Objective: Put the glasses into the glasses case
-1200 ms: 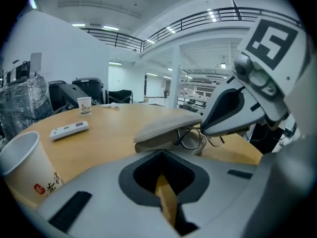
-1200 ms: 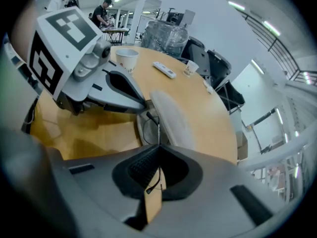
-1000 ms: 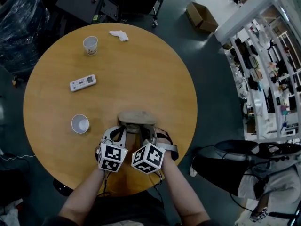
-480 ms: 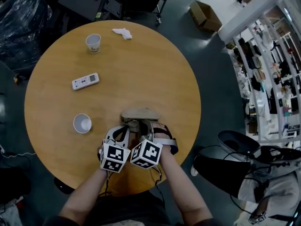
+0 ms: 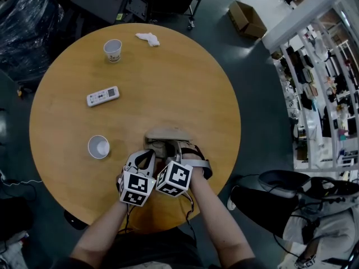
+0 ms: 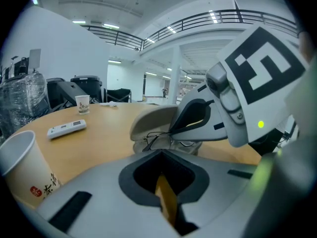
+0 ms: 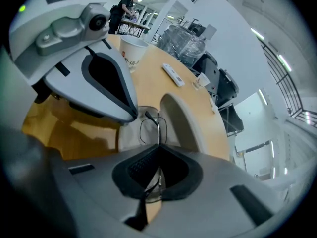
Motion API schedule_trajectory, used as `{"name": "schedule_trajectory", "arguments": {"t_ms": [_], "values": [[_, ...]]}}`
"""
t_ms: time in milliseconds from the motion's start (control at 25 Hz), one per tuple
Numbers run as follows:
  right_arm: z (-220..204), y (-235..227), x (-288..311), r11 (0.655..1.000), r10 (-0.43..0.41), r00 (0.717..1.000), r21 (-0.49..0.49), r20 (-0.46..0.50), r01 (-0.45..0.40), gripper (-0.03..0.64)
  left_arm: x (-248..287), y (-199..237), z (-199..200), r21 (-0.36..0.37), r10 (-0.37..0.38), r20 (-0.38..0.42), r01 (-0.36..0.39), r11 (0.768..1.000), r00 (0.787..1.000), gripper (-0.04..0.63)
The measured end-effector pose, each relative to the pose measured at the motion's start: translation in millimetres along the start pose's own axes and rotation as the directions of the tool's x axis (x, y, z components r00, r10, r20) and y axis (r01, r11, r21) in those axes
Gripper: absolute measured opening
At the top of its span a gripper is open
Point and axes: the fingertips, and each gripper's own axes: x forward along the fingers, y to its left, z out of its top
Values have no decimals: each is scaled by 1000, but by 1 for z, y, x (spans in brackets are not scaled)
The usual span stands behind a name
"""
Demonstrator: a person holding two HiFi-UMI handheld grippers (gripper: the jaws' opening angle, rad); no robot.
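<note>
Head view steeply down over table (image 5: 168, 72), gripper views low, close, both sharing glasses case (image 6: 153, 120)

Open beige glasses case (image 5: 164, 134): its raised lid closes off the far side. The left gripper (image 6: 162, 158) and right gripper (image 7: 158, 152) sit side by side at the near side and crowd it. A white paper cup (image 5: 98, 147) stands near on the left. The bare round wooden table (image 5: 216, 105) right of the case is free. White remote control (image 5: 103, 96), second paper cup (image 5: 113, 50) and crumpled white tissue (image 5: 148, 38) lie well apart on the far half.
</note>
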Motion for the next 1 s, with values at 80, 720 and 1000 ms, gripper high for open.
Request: {"name": "schedule_trajectory", "arguments": {"t_ms": [80,720,1000], "values": [[-1,2,3,1000,15,1000,-10,-6,-15,-12,-1,0,1,0,-1,0,1,1000,1000,5],[-2,7,12,1000,13,999,-29,41,-12,-12,2,1,-4,12,-2,-9,2,1000,1000,6],[-2,9,13,1000,11,998,-11,59,-11,-8,4,2,-4,17,-1,-5,1,1000,1000,5]]}}
